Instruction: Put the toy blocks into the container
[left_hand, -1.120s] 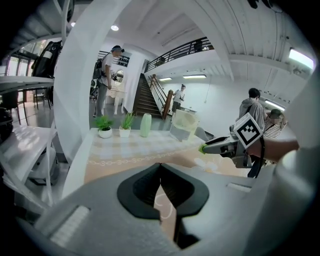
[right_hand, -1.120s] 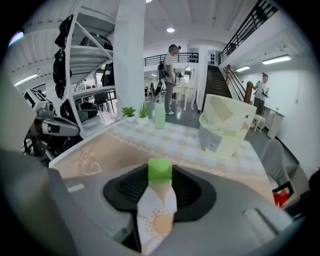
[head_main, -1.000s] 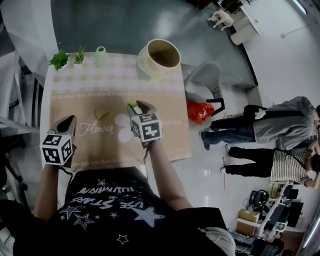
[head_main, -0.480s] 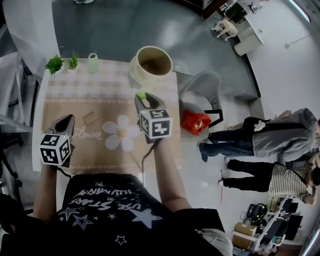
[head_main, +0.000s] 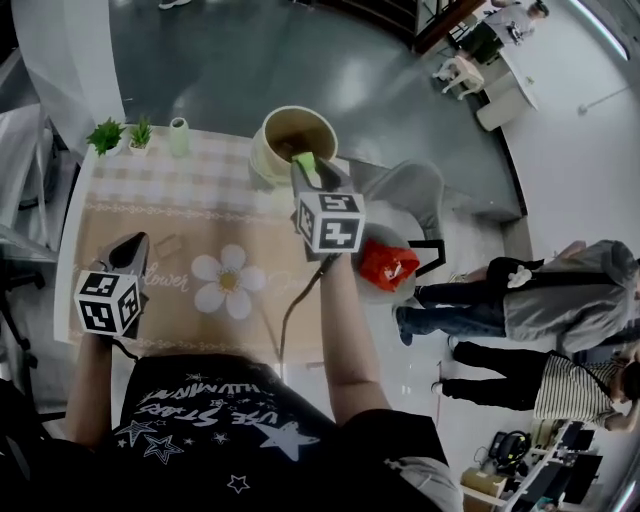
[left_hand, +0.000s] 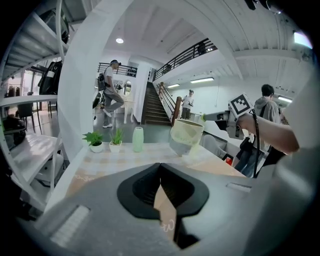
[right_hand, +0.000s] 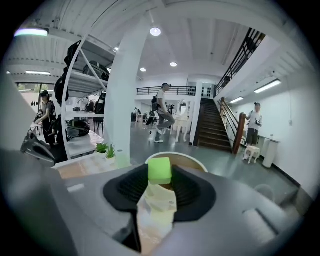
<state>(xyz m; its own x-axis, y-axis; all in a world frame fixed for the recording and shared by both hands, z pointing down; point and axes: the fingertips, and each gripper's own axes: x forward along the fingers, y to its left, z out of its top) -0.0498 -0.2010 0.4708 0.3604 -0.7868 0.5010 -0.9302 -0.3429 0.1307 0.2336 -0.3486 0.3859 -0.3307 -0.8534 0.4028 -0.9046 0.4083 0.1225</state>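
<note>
My right arm is stretched forward, forearm running up the middle of the head view to the marker cube. The right gripper (head_main: 304, 168) points toward the upper centre of the frame. Its jaws are partly closed on a green block (right_hand: 160, 170), pinched at the tips and held level. In the head view the block sits over the right part of the container's (head_main: 268, 150) mouth, above the rim. From the right gripper view, the container's round opening shows just behind the block.

My left arm is bent and kept close to my body. The left gripper (head_main: 133, 243) is low at the left of the frame, above the table's (head_main: 120, 195) left side and well apart from the container. Its jaws meet at the tips with nothing between them; only the table shows through the slit below.

A tan block (head_main: 167, 244) lies faintly visible on the table just right of the left gripper's tips.
</note>
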